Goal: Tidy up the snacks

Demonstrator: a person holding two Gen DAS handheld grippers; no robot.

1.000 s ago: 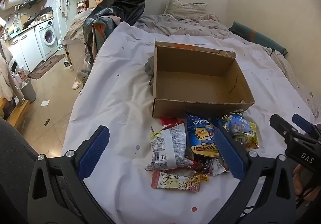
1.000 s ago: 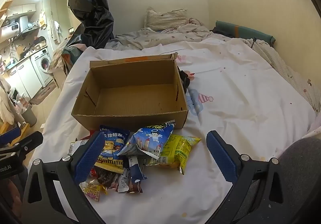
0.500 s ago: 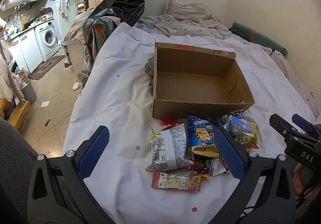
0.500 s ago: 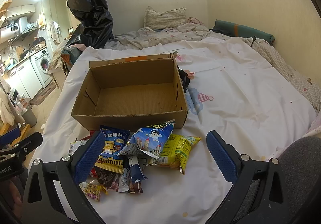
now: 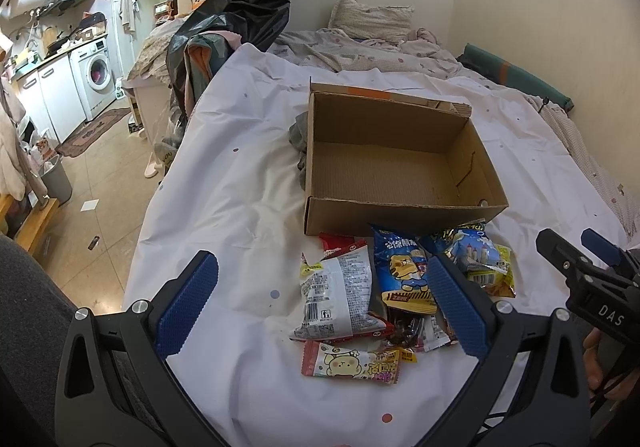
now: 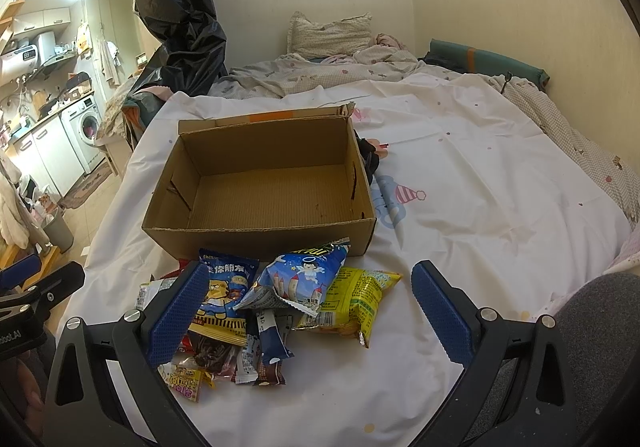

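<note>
Both claws, the left gripper (image 5: 326,305) and right gripper (image 6: 310,313), are kept spread and unmoved, nothing gripped, while the mixed foil snack packets (image 6: 280,295) are left piled just before the empty brown cardboard box (image 6: 260,183), so sorting is judged unstarted.

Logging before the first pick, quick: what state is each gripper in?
Left gripper: open, holding nothing.
Right gripper: open, holding nothing.

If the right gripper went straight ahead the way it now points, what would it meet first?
Probably the snack pile: the open right gripper points over the blue castle-print bag and the yellow bag, with the empty cardboard box right behind them. Its height above the pile is unclear, so it might pass over to the box.
</note>
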